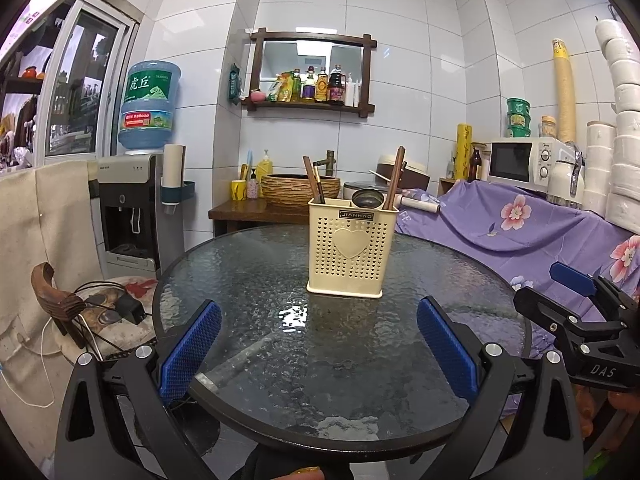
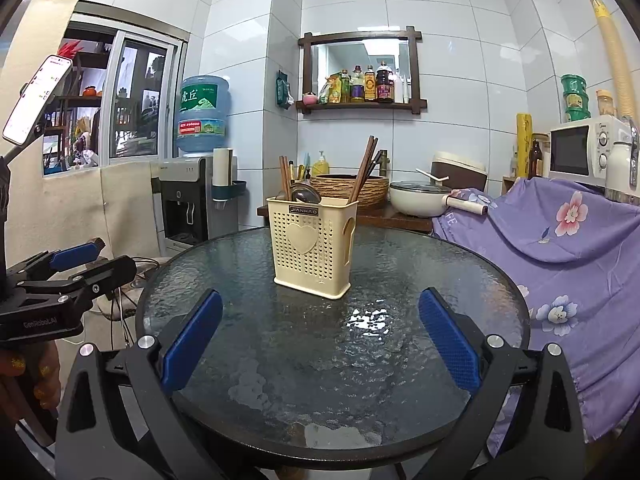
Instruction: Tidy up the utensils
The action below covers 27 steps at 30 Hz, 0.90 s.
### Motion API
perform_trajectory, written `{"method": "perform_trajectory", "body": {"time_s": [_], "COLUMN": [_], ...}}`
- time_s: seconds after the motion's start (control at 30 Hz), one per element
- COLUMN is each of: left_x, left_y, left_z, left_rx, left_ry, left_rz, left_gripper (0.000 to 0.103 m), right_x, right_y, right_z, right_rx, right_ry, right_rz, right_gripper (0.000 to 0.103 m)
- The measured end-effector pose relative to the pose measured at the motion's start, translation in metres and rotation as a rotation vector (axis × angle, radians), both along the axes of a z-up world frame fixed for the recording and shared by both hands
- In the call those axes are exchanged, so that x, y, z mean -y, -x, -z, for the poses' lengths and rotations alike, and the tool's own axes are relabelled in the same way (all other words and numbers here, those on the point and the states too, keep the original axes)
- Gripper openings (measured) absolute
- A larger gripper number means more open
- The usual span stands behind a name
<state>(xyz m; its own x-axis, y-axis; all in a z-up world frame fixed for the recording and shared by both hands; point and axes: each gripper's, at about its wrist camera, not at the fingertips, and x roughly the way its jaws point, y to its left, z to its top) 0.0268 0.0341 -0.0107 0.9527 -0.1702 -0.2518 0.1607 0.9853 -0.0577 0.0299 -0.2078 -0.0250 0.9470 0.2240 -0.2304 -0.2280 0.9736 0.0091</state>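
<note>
Both tools are wide and hold nothing: the left tool (image 1: 319, 342) and the right tool (image 2: 320, 338) hover at the near edge of the round glass bench (image 1: 248, 280). The cream utensil holder (image 1: 349, 246) stands ahead of them, with chopsticks (image 1: 394, 178) and a spoon (image 1: 367, 198) already inside. I judge nothing is left loose, so approach slowly; the glass looks slippery. Behind are a water dispenser (image 1: 132, 204) and a microwave (image 1: 520, 160).

Round dark textured-glass counter (image 1: 248, 344), black rim. One item on it: cream perforated utensil holder (image 1: 349, 254), upright, toward far side; rest of surface bare, reflecting light.
</note>
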Motion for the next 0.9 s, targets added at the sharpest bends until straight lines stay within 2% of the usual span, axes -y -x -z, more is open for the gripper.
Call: {"method": "perform_trajectory", "body": {"time_s": [0.9], "left_x": [-0.0035], "left_y": [-0.0001], "left_z": [-0.0001], "left_rx": [-0.001], "left_ry": [0.003], "left_rz": [0.008], "left_gripper": [0.096], "right_x": [-0.0008], "right_y": [-0.0008], "right_z": [0.0015], "right_rx": [-0.005], "right_ry": [0.000], "right_rz": [-0.001], "right_gripper": [0.097]}}
